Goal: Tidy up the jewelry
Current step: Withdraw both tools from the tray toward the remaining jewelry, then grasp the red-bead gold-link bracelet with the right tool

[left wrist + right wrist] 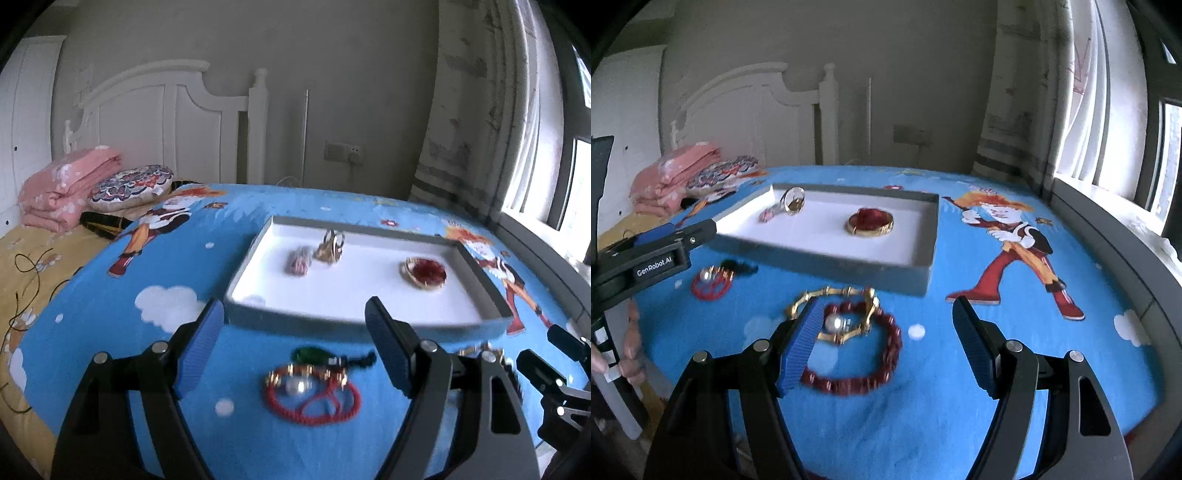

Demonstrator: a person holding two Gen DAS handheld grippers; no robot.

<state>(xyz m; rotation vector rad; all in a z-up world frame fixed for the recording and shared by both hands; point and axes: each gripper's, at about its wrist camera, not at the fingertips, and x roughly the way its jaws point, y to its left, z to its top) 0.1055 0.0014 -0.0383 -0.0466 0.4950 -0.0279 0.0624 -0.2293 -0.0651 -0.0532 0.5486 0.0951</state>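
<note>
Words we can read: "GenRobot.AI"
Where we see them: in white letters on the black side of the left gripper (pixel 676 236), seen from the right wrist camera
Other words or numbers: we find none that we can read

Two black handheld grippers, blue-padded fingers

Left gripper (pixel 295 347): matte black forked arms, silver round screws at the joints, ribbed blue pads (pixel 201 354) lining the fingers. Right gripper (pixel 882 343), same build, same silver screws and blue ribbing. At the left edge of the right wrist view, white "GenRobot.AI" lettering on a black body, and fingertips on a handle with white squares at lower left.
</note>
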